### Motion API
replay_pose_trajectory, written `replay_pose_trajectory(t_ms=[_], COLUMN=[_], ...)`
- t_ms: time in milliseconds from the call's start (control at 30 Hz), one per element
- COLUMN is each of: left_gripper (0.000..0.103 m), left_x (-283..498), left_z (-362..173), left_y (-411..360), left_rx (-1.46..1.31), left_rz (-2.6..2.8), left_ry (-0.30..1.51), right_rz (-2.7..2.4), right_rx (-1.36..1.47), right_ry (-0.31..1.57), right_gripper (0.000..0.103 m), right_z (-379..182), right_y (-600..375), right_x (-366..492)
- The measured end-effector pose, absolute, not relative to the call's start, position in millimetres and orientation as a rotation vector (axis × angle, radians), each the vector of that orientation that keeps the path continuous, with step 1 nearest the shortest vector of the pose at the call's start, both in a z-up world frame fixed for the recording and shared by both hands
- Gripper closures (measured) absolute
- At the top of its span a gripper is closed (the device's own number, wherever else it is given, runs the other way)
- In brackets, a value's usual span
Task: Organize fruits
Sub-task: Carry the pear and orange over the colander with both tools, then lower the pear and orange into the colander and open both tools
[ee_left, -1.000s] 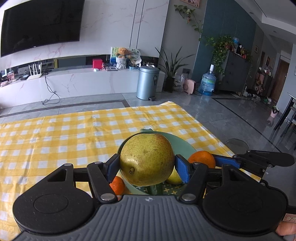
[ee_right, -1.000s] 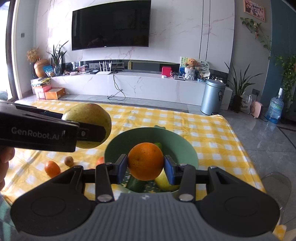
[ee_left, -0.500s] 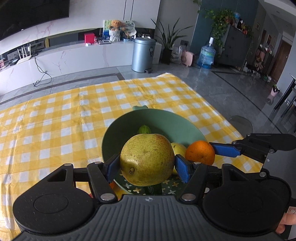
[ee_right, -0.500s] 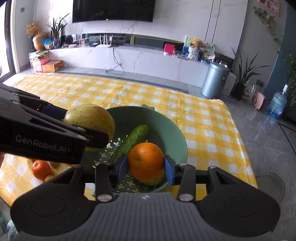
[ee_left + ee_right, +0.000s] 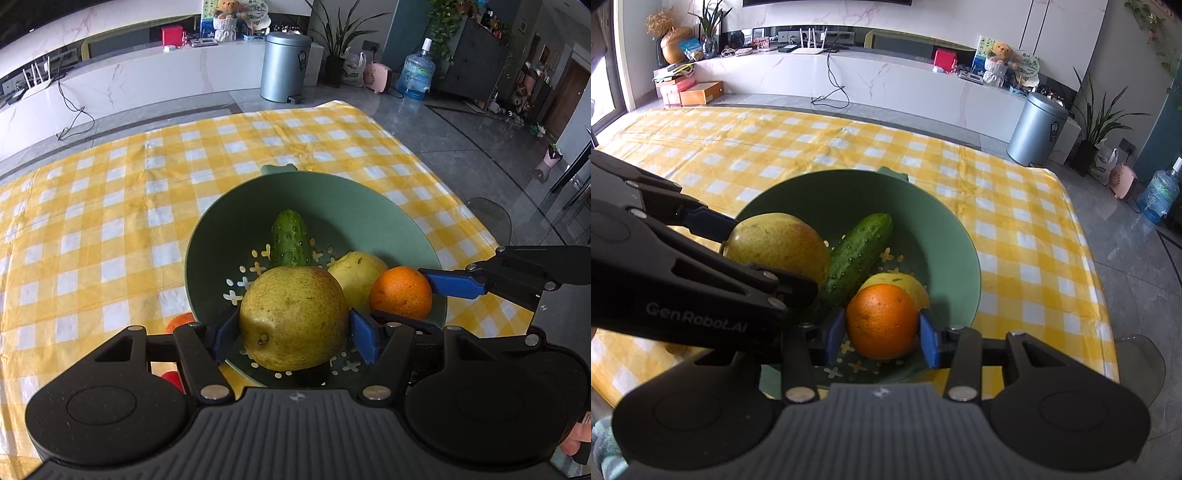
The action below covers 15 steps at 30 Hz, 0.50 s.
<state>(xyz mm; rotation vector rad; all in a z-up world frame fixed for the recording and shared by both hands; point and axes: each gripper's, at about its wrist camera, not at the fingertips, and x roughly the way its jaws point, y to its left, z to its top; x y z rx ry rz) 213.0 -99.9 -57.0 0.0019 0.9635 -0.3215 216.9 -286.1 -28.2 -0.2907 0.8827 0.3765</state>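
Over yellow-check tablecloth (image 5: 110,206), left gripper (image 5: 293,332) clasps pear (image 5: 291,317), right gripper (image 5: 882,328) orange (image 5: 881,321), above bowl (image 5: 923,210)'s six o'clock; release next.

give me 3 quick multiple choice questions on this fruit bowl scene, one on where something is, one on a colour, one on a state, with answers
1. Where does the cucumber lie?
A. in the green bowl
B. on the cloth
C. on the floor

2. What colour is the checked tablecloth?
A. red and white
B. yellow and white
C. blue and white

3. What is the right tool doing?
A. hanging open and bare
B. gripping the cucumber
C. shut on the orange

Answers:
1 A, it rests on the bowl's perforated bottom.
2 B, yellow and white squares surround the bowl.
3 C, both blue pads press the orange's sides.
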Motion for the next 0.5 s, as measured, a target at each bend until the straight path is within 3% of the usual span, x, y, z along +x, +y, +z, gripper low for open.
replay_pose_trajectory(t_ms=[500], left_gripper=[0.029], left_x=[216.5], left_z=[-63.7], left_y=[-101.6], left_rx=[0.018], left_rz=[-0.336], left_ry=[0.986], right_rz=[0.393], right_rx=[-0.298], right_ry=[0.947], right_gripper=[0.062], right_z=[-41.8], right_y=[-280.0], right_x=[218.9])
